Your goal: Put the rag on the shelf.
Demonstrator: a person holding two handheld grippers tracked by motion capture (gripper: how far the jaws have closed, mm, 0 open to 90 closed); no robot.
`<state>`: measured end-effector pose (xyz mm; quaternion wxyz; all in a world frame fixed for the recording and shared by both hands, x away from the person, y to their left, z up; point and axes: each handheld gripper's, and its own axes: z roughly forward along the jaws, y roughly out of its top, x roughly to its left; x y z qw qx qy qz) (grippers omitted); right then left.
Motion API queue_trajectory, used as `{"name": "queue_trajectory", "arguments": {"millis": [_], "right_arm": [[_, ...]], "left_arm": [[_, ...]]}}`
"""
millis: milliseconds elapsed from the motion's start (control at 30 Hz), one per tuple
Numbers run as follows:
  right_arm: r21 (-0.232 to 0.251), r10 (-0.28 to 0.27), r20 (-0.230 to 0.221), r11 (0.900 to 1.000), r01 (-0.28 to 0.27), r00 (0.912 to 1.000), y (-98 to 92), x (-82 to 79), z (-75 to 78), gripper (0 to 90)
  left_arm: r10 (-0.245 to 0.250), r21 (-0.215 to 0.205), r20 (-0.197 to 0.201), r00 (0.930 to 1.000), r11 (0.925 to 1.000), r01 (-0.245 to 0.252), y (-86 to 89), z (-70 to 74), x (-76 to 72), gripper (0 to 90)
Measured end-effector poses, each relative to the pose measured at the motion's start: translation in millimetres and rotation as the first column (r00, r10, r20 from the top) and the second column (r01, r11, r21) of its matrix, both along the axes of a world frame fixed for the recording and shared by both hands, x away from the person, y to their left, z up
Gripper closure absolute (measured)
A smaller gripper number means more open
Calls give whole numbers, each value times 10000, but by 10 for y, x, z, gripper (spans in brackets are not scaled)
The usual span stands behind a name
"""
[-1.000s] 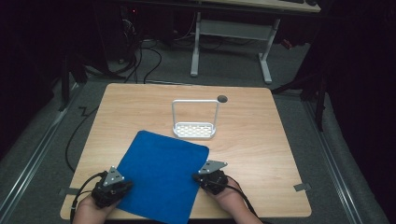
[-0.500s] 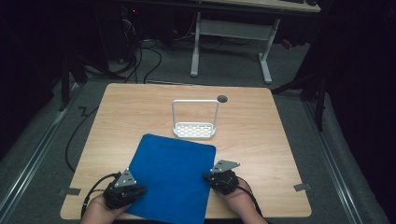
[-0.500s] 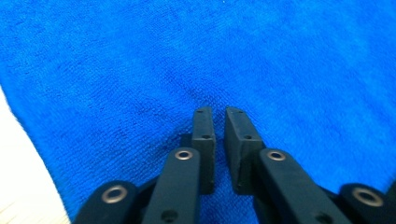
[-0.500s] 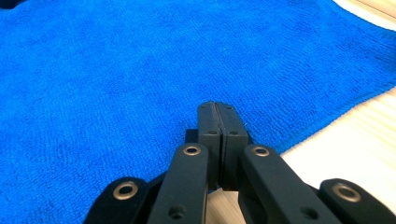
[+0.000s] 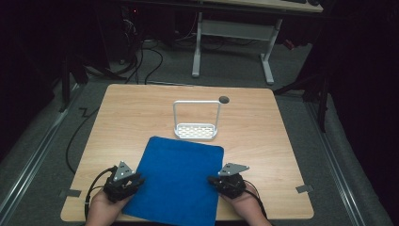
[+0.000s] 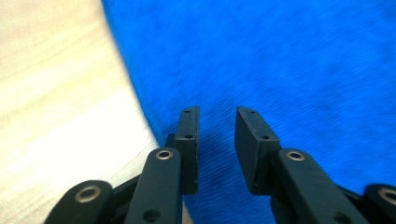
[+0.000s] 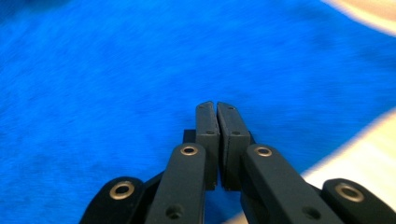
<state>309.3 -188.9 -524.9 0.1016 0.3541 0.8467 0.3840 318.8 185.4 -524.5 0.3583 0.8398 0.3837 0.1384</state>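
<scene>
A blue cloth (image 5: pixel 179 179) lies flat on the near half of the wooden table (image 5: pixel 268 132), its front edge at the table's front edge. My left gripper (image 5: pixel 135 181) sits at the cloth's left edge. In the left gripper view this gripper (image 6: pixel 217 112) is open, low over the cloth (image 6: pixel 303 60), with nothing between the jaws. My right gripper (image 5: pixel 212 180) is at the cloth's right edge. In the right gripper view the gripper (image 7: pixel 216 105) is shut over the cloth (image 7: pixel 116 70), and no fabric shows between the jaws.
A small white wire rack (image 5: pixel 196 129) with a tall loop handle stands just beyond the cloth's far edge. A dark round hole (image 5: pixel 224 99) sits in the tabletop behind it. Bare wood lies to the left, right and far side.
Both grippers have moved a little to the right, and the cloth has slid right with them and turned squarer to the table's front edge.
</scene>
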Motion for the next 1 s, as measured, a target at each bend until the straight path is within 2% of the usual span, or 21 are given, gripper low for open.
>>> {"name": "queue_trajectory", "arguments": {"millis": [67,133,333,433,667,800,933,1000], "right_arm": [[-256,30,-68,9997,-32,10000,49,9,-23,895],[-238,-31,-78,9997,29,10000,41,27,-23,896],[-417,-508,-23,9978,507,9987,-105,72,-14,898],[-334,-789,-73,9963,786,9969,-190,106,-15,899],[-423,-1412,-76,9891,1408,9899,-378,130,-5,899],[-439,-1840,-92,9821,1834,9829,-502,142,-1,899],[-417,-1942,-157,9802,1934,9808,-539,146,1,899],[-410,-1967,-175,9798,1959,9803,-551,143,1,898]], "left_arm": [[23,-10,-20,10000,10000,-23,-2,-19,1,711],[-22,11,-38,10000,10000,23,-6,-16,-5,708],[-467,-67,-9,9989,9989,467,-66,-22,-67,702],[-763,-83,15,9971,9971,763,-140,-24,-97,700],[-1374,-121,192,9903,9904,1376,-361,-37,-159,689],[-1648,-153,271,9859,9861,1653,-475,-44,-172,684],[-1725,-106,339,9844,9849,1730,-496,-46,-181,680],[-1744,-225,267,9843,9843,1750,-483,-47,-173,678]]}}
